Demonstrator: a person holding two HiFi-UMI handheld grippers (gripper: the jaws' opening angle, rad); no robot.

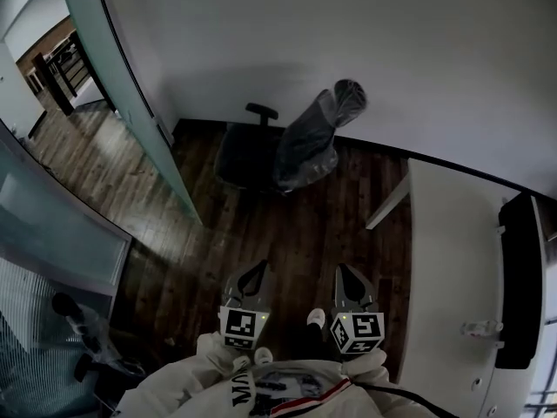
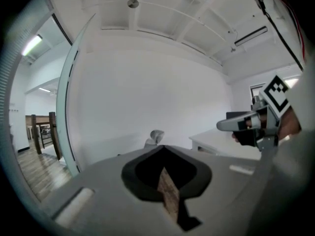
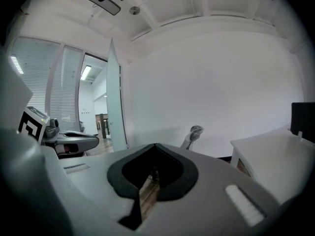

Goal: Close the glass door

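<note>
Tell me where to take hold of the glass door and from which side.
Take the glass door by its near upright edge, the one jutting into the room, and come from the room side. It stands open with that thin edge exposed. No handle can be made out, so this is a guess.

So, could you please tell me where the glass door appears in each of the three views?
Head view: the glass door runs diagonally through the upper left.
Left gripper view: the glass door is a tall pane near the left edge.
Right gripper view: the glass door stands upright, left of centre.
Shared landmark: the covered office chair, right of the door in every view.
</note>
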